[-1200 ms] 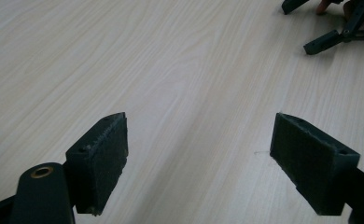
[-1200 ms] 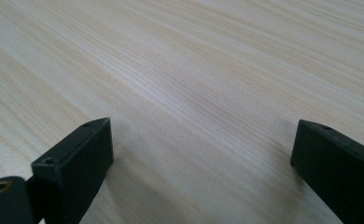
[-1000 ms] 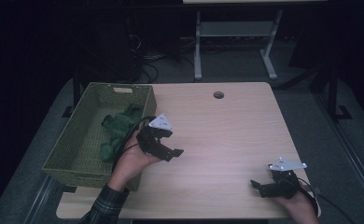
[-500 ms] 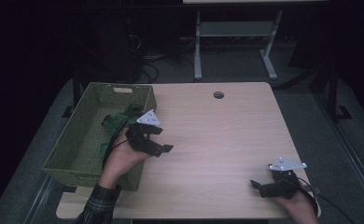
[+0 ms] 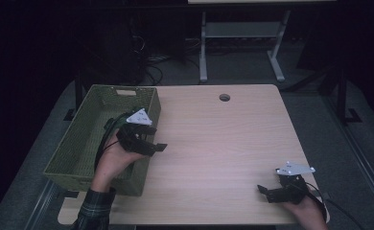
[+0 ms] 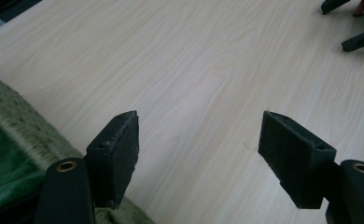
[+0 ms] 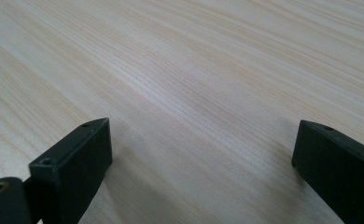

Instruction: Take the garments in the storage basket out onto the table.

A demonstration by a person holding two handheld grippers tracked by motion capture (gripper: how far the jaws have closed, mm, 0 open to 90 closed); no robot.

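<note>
From above, the left gripper [image 5: 151, 144] hangs over the right rim of the green basket [image 5: 79, 143] at nine o'clock on the table [image 5: 223, 143]. Its jaws have just been closing a little, yet stand apart with nothing between them. Its own view adds a green cloth [image 6: 3, 158] lying inside the basket. The right gripper [image 5: 266, 191] rests at five o'clock, jaws wide over bare wood.

Left hand-held gripper [image 5: 149, 143] held raised, jaws apart and just closing; right hand-held gripper [image 5: 271, 191] low, gaping.
</note>
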